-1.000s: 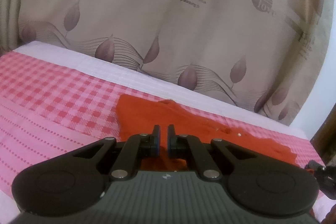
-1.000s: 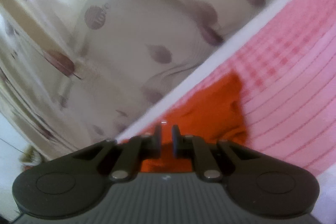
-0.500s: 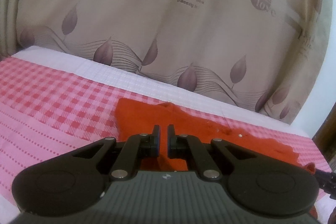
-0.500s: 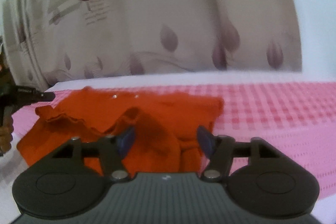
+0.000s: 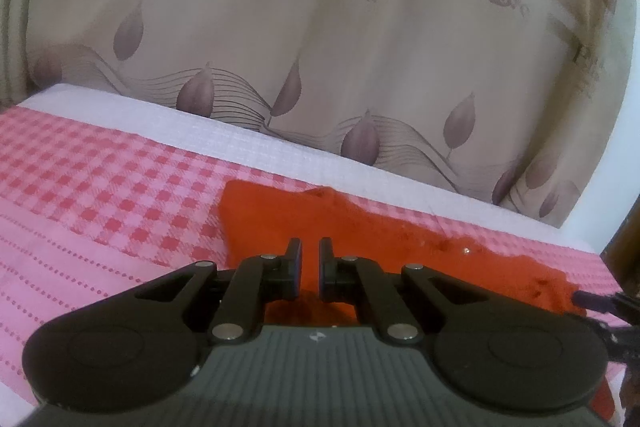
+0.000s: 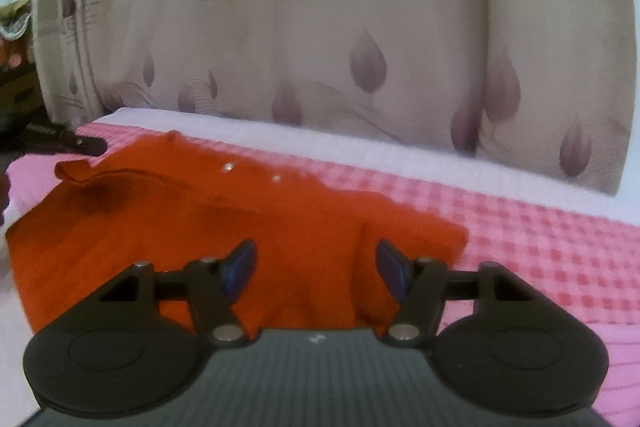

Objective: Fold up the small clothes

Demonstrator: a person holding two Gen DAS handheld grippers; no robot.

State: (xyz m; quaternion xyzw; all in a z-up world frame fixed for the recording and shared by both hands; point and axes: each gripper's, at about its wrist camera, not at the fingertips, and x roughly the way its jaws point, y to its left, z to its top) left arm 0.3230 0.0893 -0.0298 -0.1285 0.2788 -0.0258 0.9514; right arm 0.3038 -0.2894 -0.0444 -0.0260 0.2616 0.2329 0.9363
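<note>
A small orange garment (image 5: 360, 231) lies spread on the pink checked bedcover (image 5: 100, 187); it also shows in the right wrist view (image 6: 200, 219) with two small silver studs near its neckline. My left gripper (image 5: 310, 269) hovers over the garment's near edge with its fingers almost together and nothing visibly between them. My right gripper (image 6: 316, 269) is open and empty, low over the garment's folded right part. The left gripper's tip (image 6: 86, 145) shows at the garment's far left in the right wrist view.
A beige curtain with leaf prints (image 5: 320, 67) hangs close behind the bed. A white band of sheet (image 5: 240, 135) runs along the far edge. Dark wooden furniture (image 5: 624, 235) stands at the right edge of the left wrist view.
My right gripper opened, let go of the orange cloth and swung level over the garment. My left gripper stayed shut and shifted only slightly.
</note>
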